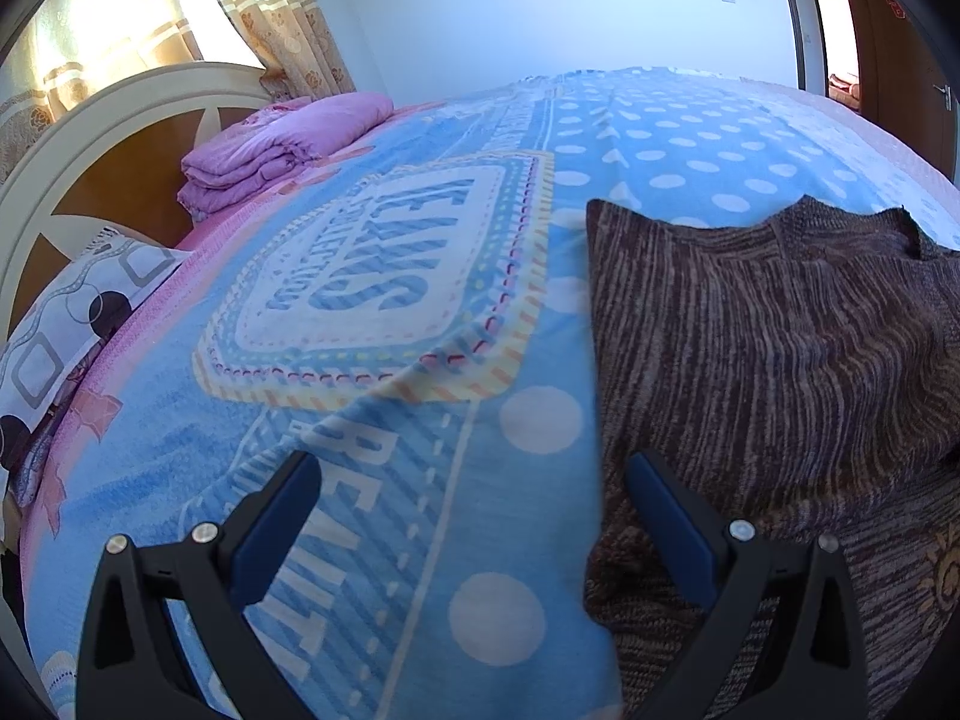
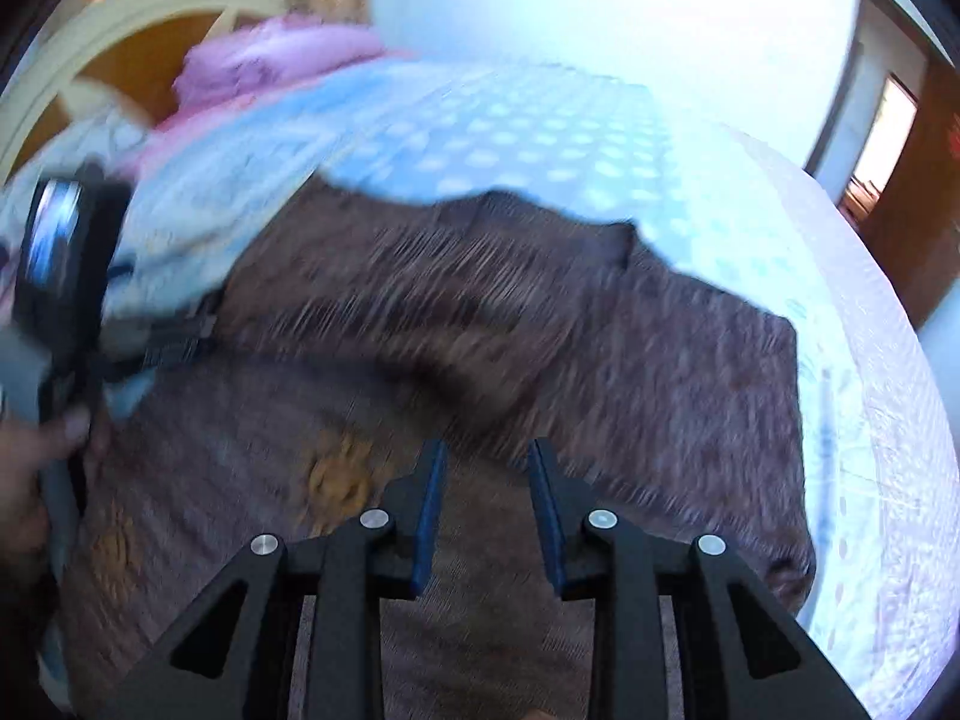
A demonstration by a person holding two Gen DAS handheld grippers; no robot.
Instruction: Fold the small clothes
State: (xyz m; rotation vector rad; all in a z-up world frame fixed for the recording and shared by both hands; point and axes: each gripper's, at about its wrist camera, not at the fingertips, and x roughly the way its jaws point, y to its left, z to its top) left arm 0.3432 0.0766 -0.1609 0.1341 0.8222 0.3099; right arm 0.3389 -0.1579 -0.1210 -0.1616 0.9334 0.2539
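Note:
A brown striped knit garment (image 1: 780, 360) lies spread on the blue dotted blanket (image 1: 384, 480), with a raised fold across its middle and a yellow motif near its lower edge. My left gripper (image 1: 474, 480) stands wide open just above the garment's left edge, one finger over the blanket and one over the knit. The right wrist view is blurred by motion. It shows the same garment (image 2: 600, 324) filling the middle. My right gripper (image 2: 487, 462) hovers over it with its jaws a narrow gap apart and nothing pinched between them.
A folded pink quilt (image 1: 282, 144) and a patterned pillow (image 1: 72, 324) lie by the white and wood headboard (image 1: 120, 120) on the left. A doorway (image 1: 840, 30) is at the far right. A person's hand (image 2: 30, 456) grips the other tool at the left edge.

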